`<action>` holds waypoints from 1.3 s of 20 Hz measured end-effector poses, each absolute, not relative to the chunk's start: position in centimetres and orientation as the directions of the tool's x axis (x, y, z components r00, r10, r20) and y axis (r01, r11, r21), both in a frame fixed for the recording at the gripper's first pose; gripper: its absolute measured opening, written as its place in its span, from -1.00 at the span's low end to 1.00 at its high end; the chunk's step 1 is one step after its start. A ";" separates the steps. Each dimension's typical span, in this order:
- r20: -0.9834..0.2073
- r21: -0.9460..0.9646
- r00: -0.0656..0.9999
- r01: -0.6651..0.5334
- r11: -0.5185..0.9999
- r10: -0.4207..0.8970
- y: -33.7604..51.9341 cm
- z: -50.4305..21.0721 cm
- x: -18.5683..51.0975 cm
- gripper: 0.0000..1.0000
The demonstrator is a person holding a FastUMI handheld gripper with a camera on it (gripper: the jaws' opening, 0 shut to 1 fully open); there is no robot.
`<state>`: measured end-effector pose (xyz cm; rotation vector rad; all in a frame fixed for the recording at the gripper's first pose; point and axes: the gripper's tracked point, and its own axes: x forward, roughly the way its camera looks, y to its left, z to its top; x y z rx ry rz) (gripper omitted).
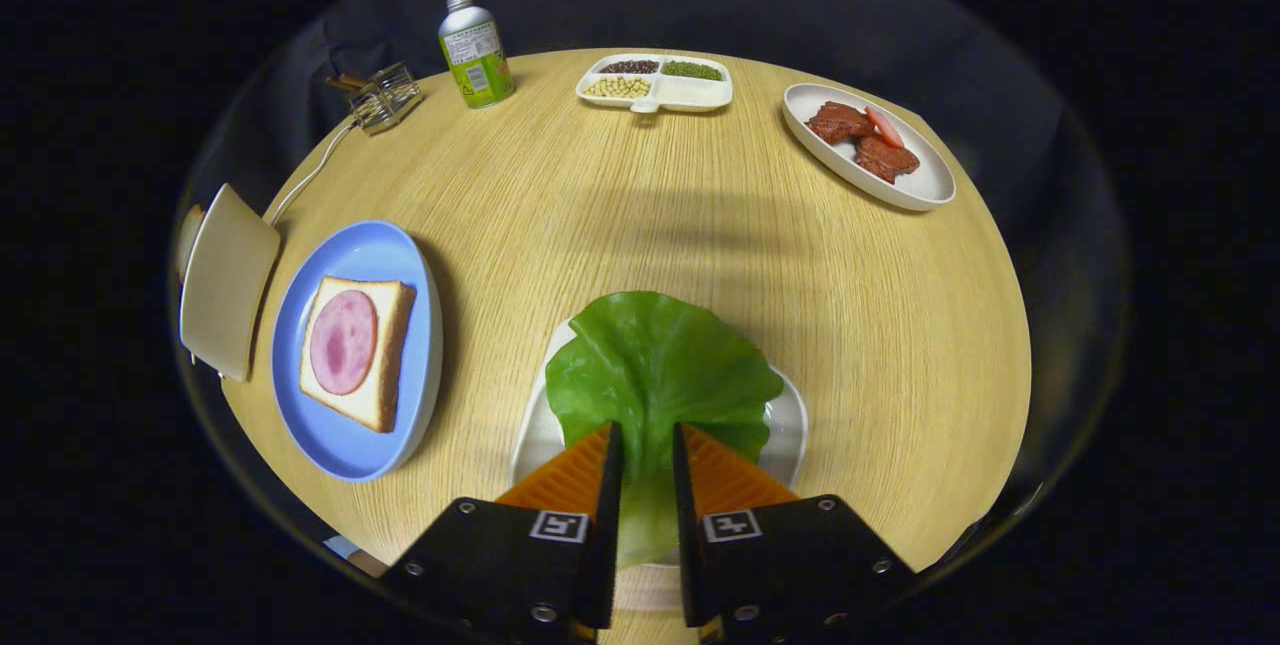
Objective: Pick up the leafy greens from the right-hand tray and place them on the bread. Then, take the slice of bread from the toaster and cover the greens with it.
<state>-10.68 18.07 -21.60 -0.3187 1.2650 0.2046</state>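
Gripper view: my claw [648, 445] straddles the greens [660, 375], grip unclear, tray [790, 425] beneath; bread [357, 352] at 10 o'clock waits uncovered.

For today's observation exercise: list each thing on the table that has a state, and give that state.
gripper: fingers close on the leaf's stem
leafy greens: on white tray
bread: on blue plate, ham on top, uncovered
bottle: upright, capped
toaster: beside blue plate

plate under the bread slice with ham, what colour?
Light blue round plate, clearest in the gripper view. The tongs straddle the green lettuce leaf's stem.
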 end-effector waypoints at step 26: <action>-0.899 0.180 0.304 -0.401 0.898 0.316 31.5 -13.9 -12.2 -0.93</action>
